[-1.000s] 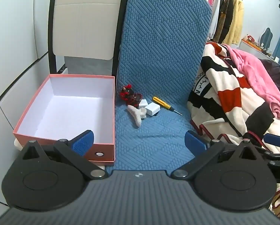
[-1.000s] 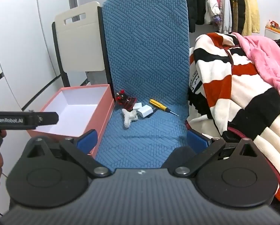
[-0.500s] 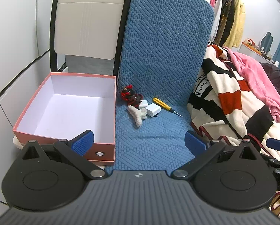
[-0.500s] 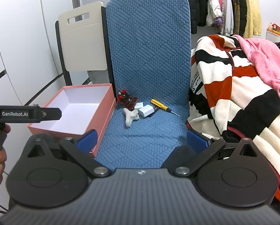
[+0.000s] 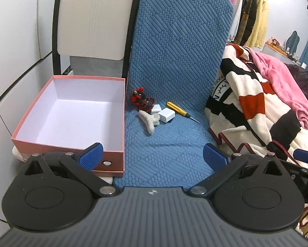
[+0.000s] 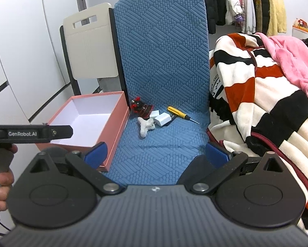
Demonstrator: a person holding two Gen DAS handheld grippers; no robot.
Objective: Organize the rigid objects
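An open pink box (image 5: 68,155) (image 6: 116,123) with a white inside stands on the left chair. On the blue chair seat (image 5: 166,150) (image 6: 160,144) lie a red and black toy (image 5: 142,101) (image 6: 141,108), a white coral-like piece (image 5: 148,121) (image 6: 145,126), two white chargers (image 5: 167,115) (image 6: 162,119) and a yellow screwdriver (image 5: 176,109) (image 6: 178,114). My left gripper (image 5: 153,157) is open and empty, well short of them. My right gripper (image 6: 156,154) is open and empty, also short of them.
A striped blanket (image 5: 257,111) (image 6: 263,103) with a pink garment (image 5: 286,82) (image 6: 294,57) lies right of the seat. A white chair back (image 5: 94,20) stands behind the box. Clothes hang at the back (image 6: 236,4). The left gripper's body (image 6: 30,133) shows at the right wrist view's left edge.
Both grippers have drawn back and risen a little, so the chair and objects look slightly farther. The objects have not moved. Both stay open.
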